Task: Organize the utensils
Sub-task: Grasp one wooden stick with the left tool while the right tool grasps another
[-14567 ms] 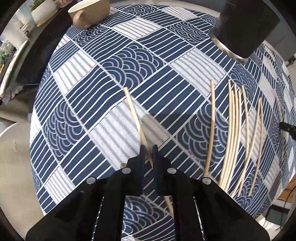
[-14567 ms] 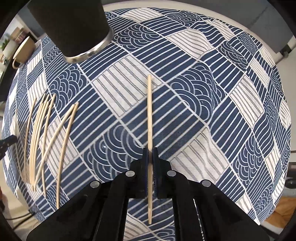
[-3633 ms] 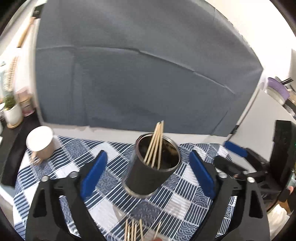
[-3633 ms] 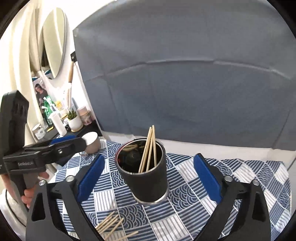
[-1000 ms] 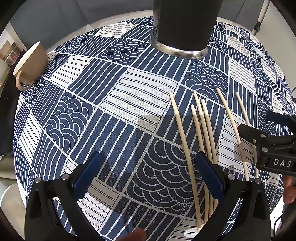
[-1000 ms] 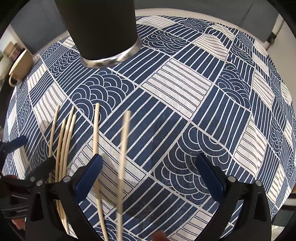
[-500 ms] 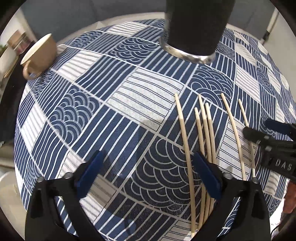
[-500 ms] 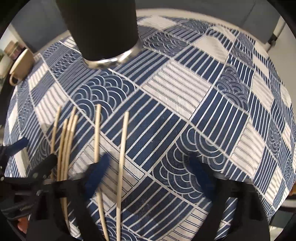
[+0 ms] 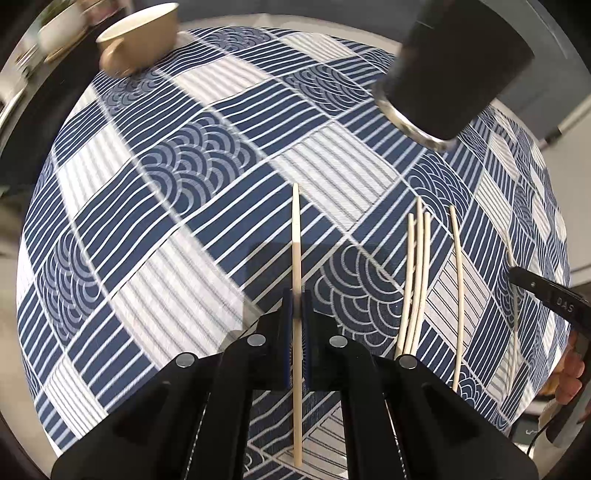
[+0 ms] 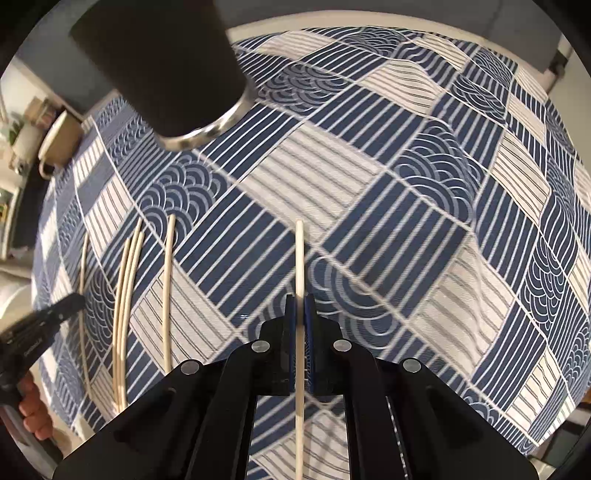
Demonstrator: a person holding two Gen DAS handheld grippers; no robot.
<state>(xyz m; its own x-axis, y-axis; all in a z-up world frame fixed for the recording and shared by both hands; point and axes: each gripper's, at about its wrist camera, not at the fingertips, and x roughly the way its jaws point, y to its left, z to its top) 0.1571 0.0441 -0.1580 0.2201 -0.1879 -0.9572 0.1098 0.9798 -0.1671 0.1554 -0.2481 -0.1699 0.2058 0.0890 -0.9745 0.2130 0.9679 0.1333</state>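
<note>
My left gripper (image 9: 296, 306) is shut on a pale wooden chopstick (image 9: 296, 236) that points forward over the blue patterned tablecloth (image 9: 177, 206). My right gripper (image 10: 300, 312) is shut on another chopstick (image 10: 300, 254). Several loose chopsticks (image 9: 417, 273) lie on the cloth to the right of the left gripper; they also show in the right wrist view (image 10: 127, 295), to the left of the right gripper. The black utensil cup (image 9: 454, 62) stands at the far right in the left wrist view and at the upper left in the right wrist view (image 10: 162, 62).
A tan mug (image 9: 136, 37) stands at the cloth's far left edge and shows in the right wrist view (image 10: 59, 144). A white plant pot (image 9: 59, 26) sits behind it. The right gripper's tip (image 9: 543, 291) shows at the right edge, the left gripper's tip (image 10: 51, 321) at the left edge.
Both grippers were open half a second ago; each has now closed on a chopstick. Both views have shifted, so each held chopstick lies along the view's centre line.
</note>
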